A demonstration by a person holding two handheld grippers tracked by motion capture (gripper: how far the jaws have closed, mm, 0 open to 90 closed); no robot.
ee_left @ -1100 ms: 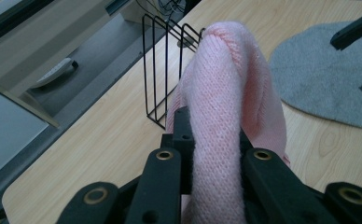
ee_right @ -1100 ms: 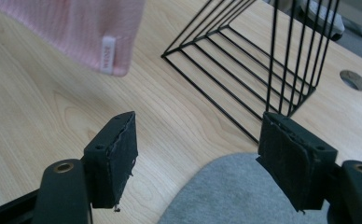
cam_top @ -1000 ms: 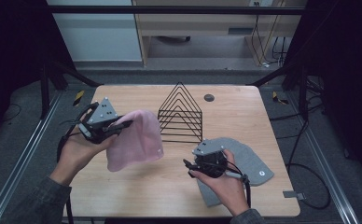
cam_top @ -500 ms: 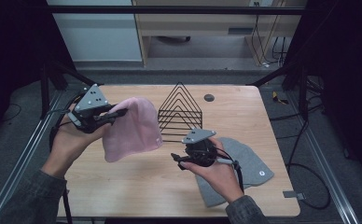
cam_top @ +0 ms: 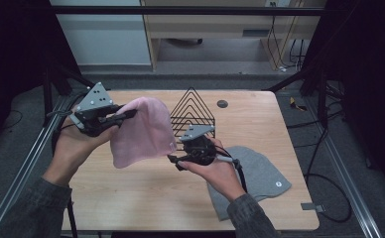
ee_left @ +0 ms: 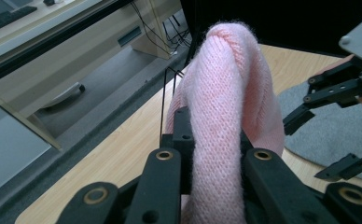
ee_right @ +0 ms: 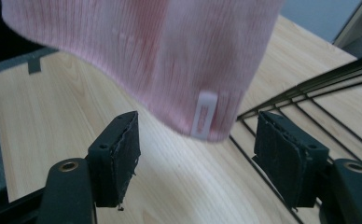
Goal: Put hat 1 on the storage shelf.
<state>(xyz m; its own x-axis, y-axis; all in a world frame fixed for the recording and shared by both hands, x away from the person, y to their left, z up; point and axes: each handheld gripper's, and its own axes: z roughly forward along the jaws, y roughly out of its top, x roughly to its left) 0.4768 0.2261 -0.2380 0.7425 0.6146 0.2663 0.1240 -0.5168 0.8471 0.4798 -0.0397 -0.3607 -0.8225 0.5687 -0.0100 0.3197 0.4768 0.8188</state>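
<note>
The pink beanie [ee_right: 137, 56] ran off the right gripper view's top edge, slightly blurred; lettering on its small tag [ee_right: 204, 114] was too blurred to read.

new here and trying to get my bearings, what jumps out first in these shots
The pink knit hat stands out, hanging above the table's left half, pinched in the left tongs. The right tongs sit open just under its lower corner. Behind stands a black wire rack, and a grey hat lies flat at the right.
</note>
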